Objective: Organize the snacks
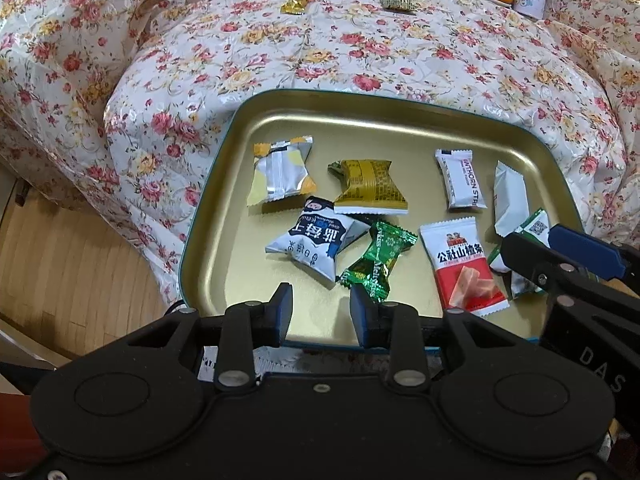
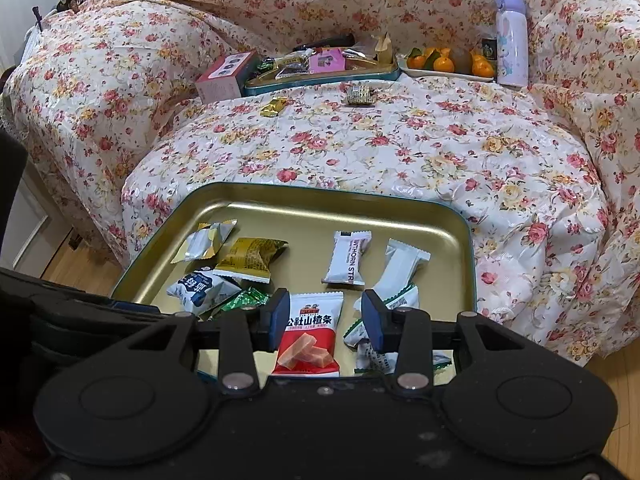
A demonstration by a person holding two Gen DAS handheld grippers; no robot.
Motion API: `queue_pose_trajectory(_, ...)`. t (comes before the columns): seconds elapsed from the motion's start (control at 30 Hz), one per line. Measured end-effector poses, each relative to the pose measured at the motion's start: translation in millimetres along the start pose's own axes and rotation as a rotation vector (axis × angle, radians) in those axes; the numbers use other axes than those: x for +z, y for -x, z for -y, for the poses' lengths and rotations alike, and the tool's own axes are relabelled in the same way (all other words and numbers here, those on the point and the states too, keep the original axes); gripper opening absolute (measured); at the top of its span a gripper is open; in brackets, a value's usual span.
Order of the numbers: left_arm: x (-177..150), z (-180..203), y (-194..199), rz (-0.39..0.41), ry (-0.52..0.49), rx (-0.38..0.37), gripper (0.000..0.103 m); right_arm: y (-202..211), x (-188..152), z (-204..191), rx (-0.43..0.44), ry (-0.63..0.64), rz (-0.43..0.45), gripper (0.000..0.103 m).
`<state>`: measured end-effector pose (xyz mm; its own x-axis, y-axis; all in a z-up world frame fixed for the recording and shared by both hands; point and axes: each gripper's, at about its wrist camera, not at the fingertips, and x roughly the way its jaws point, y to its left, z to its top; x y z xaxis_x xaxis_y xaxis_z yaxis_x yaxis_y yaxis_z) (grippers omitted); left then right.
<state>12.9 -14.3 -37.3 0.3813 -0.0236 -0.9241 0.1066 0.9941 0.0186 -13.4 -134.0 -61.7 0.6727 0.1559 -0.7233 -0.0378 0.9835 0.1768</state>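
Red hawthorn packet [image 2: 310, 334] lies below the right gripper's [image 2: 325, 322] parted jaws.

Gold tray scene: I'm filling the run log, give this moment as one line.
stage: sorting snacks | left tool: open, empty, over gold tray | right tool: open, above red snack packet | loose candies on floral cover

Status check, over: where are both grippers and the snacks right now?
Left gripper open, empty, over near rim of gold tray. Right gripper open above red hawthorn packet, not gripping. Nothing blocking.
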Motion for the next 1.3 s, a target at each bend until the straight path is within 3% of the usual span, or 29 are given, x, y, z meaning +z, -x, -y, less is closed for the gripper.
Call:
queue_pose_trajectory(0.57,6.0,-6.1,1.0,-0.069,-0.078,-0.034,0.041,-8.9,10.0,3.9,0.047,-0.002,-0.086,0.044)
queue_pose_trajectory(0.87,26.0,-6.4,4.9,-0.116,-0.168,-0.046,0.041,-16.7,26.0,3.2,0.091,0.046,-0.183,0.044)
queue_pose_trajectory(0.97,37.6,-9.0,5.8,-0.143,-0.180,-0.058,0.041,-19.6,37.5,5.0,0.146,0.048,-0.233,0.044)
queue_pose_trajectory(1.17,72.2,-22.5,2.2,-0.224,-0.130,-0.089,0.041,-33.2,68.6,18.9,0.233,-0.033,-0.361,0.044)
queue_pose_trajectory(1.3,101.9,-35.4,-1.4,-0.260,-0.055,-0.099,0.040,-42.7,96.7,30.2,0.237,-0.089,-0.422,0.044)
